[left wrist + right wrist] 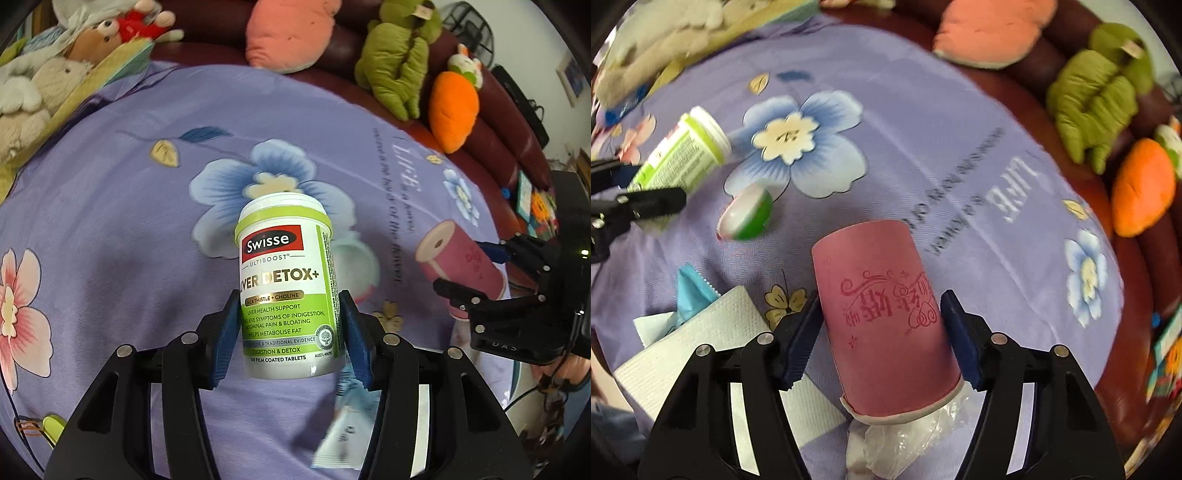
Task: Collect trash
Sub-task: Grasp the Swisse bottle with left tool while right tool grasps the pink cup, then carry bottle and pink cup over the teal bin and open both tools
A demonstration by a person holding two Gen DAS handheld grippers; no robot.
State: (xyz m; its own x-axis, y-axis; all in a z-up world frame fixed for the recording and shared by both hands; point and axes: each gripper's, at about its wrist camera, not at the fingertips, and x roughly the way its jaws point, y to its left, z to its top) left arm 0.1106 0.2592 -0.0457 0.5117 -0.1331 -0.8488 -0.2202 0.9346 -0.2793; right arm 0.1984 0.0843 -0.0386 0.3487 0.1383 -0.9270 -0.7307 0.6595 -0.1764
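My left gripper is shut on a white and green Swisse tablet bottle, its blue pads pressing on both sides of the label, with the cap pointing away from me. The right wrist view shows the same bottle at far left in the left gripper. My right gripper is shut on a pink paper cup with red print, rim towards the camera and base away. Both pads touch the cup's sides. From the left wrist view, the cup and right gripper are at the right.
A purple floral sheet covers the bed. On it lie a green and white round container, a white paper towel, a blue wrapper and crumpled clear plastic. Plush toys, green and orange, line the dark red far edge.
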